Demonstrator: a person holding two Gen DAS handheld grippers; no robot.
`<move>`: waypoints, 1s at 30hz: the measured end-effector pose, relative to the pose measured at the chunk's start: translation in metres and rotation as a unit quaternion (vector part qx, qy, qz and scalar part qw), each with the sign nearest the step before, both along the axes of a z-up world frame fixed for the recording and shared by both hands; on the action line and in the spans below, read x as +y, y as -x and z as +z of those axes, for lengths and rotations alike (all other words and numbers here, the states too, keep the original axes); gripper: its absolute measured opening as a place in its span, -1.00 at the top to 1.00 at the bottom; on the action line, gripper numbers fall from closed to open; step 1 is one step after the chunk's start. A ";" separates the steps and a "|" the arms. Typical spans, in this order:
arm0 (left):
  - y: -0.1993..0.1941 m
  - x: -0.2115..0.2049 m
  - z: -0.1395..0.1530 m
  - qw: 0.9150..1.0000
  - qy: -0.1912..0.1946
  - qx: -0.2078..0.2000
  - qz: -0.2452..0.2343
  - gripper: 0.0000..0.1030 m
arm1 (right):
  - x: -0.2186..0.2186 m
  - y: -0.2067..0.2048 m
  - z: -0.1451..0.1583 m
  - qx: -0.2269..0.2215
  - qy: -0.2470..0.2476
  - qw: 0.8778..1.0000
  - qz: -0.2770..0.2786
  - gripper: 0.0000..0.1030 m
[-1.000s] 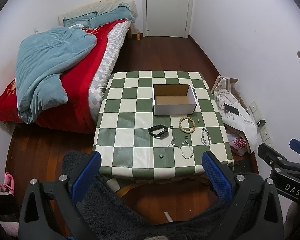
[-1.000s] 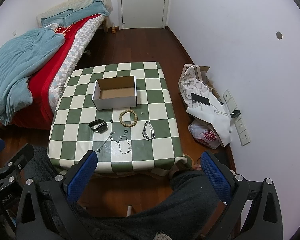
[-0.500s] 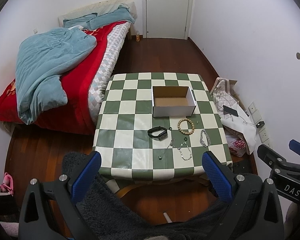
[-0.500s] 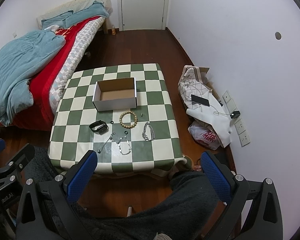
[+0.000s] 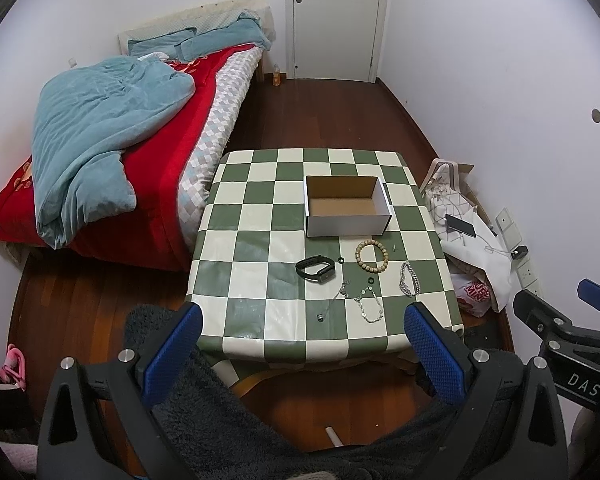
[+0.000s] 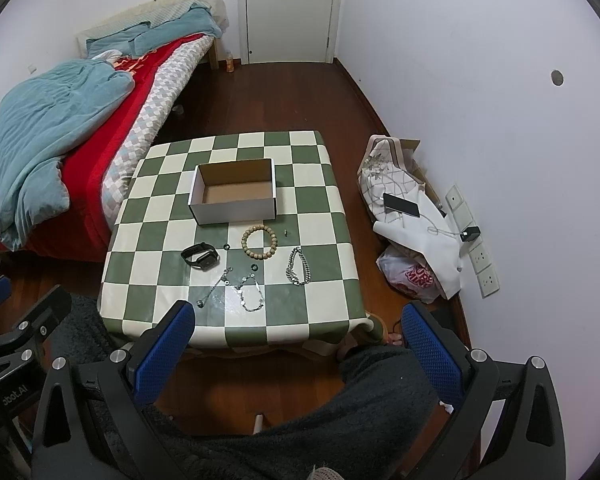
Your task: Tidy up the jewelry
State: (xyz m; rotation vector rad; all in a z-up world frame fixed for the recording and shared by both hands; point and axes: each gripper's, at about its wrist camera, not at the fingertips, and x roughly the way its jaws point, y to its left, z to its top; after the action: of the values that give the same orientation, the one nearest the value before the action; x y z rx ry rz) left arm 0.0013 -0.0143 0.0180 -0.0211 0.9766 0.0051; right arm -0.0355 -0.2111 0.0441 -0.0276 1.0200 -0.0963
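Both tools [image 5: 302,342] [image 6: 298,340] spread wide, jewelry [image 5: 362,276] well ahead, near box [image 5: 346,225]

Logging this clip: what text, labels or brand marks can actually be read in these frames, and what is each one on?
"DAS": white letters on the right gripper body, seen in the left wrist view.
"Ge...bot.AI": partly cut-off white print on the left gripper body, seen in the right wrist view.
Red print on the plastic bag by the wall: too distorted to read.
No text elsewhere.
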 end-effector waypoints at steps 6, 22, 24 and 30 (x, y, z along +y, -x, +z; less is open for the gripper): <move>-0.009 0.009 -0.003 0.999 -0.027 -0.021 0.018 -0.99 | -0.001 -0.002 -0.002 -0.006 -0.001 1.000 -0.006 -1.00; -0.107 0.032 -0.174 0.989 -0.107 0.095 0.038 -0.99 | -0.026 -0.097 -0.158 0.080 -0.025 0.995 -0.044 -0.84; -0.112 0.026 -0.197 0.987 -0.112 0.116 0.025 -0.99 | -0.024 -0.111 -0.193 0.104 -0.034 0.993 -0.045 -0.72; -0.123 0.016 -0.253 0.977 -0.163 0.135 0.014 -0.99 | -0.004 -0.143 -0.296 0.180 -0.052 0.982 -0.025 -0.35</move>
State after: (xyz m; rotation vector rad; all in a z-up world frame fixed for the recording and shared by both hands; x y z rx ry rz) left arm 0.1239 0.0015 -0.2354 0.2741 1.2369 0.1986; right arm 0.1078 -0.2156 -0.2520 0.0779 1.3873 -0.0854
